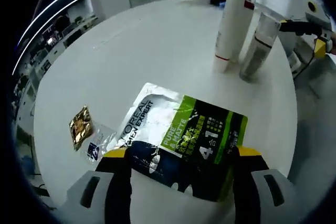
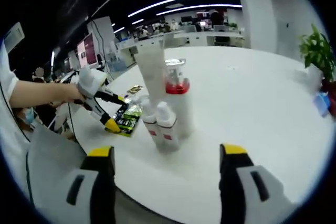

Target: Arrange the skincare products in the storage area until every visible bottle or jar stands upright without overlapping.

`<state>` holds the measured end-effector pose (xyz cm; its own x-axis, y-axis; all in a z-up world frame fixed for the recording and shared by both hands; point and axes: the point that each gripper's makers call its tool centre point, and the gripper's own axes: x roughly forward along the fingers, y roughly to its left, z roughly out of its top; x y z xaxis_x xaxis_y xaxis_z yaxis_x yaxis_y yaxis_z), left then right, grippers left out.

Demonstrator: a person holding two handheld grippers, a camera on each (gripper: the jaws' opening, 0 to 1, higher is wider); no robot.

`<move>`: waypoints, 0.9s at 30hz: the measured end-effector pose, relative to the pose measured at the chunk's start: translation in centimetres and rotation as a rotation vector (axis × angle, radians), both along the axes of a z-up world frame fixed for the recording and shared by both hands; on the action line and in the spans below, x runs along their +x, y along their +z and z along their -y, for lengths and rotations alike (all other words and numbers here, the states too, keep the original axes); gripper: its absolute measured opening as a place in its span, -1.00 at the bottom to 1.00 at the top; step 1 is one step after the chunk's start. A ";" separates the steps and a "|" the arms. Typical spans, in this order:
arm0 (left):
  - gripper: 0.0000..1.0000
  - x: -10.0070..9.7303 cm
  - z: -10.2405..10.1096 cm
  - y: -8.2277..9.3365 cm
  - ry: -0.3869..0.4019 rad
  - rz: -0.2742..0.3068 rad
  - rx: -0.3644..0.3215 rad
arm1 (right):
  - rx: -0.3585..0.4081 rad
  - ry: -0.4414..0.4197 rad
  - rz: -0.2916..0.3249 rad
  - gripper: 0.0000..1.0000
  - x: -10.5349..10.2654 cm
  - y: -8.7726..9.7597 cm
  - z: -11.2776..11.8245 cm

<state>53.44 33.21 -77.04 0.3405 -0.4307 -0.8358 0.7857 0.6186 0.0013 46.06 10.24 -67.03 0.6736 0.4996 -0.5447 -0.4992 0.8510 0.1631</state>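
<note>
the flat foil sachet (image 1: 181, 140) lies on the white worktop (image 1: 157, 45) between the spread left claw (image 1: 181, 169) jaws, light, limp and slippery, best pinched at its edge, while the right claw (image 2: 165, 166) hangs released near the upright bottles (image 2: 163, 103).

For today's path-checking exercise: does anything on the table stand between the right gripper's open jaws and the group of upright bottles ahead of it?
Nothing visible does. In the right gripper view, bare white table lies between the right gripper and the upright bottles. The sachet and the left gripper lie off to one side.
</note>
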 end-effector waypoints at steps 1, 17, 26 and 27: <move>0.51 -0.1 -0.1 0.1 0.007 0.000 0.005 | 0.001 0.000 0.001 0.64 0.0 0.0 0.1; 0.94 0.0 1.8 2.1 0.587 0.026 -0.179 | 0.008 0.002 0.000 0.64 -0.5 -0.1 0.8; 0.94 0.5 1.3 0.9 0.766 0.080 -0.111 | -0.001 0.002 -0.003 0.64 -0.5 -0.4 1.3; 0.94 0.4 1.3 0.7 0.773 0.075 -0.102 | -0.001 0.000 -0.005 0.64 -0.5 -0.4 1.4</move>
<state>53.85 31.95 -76.33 0.6288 -0.1223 -0.7678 0.1324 0.9900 -0.0492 45.56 8.89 -67.48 0.6712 0.4986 -0.5485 -0.4982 0.8514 0.1642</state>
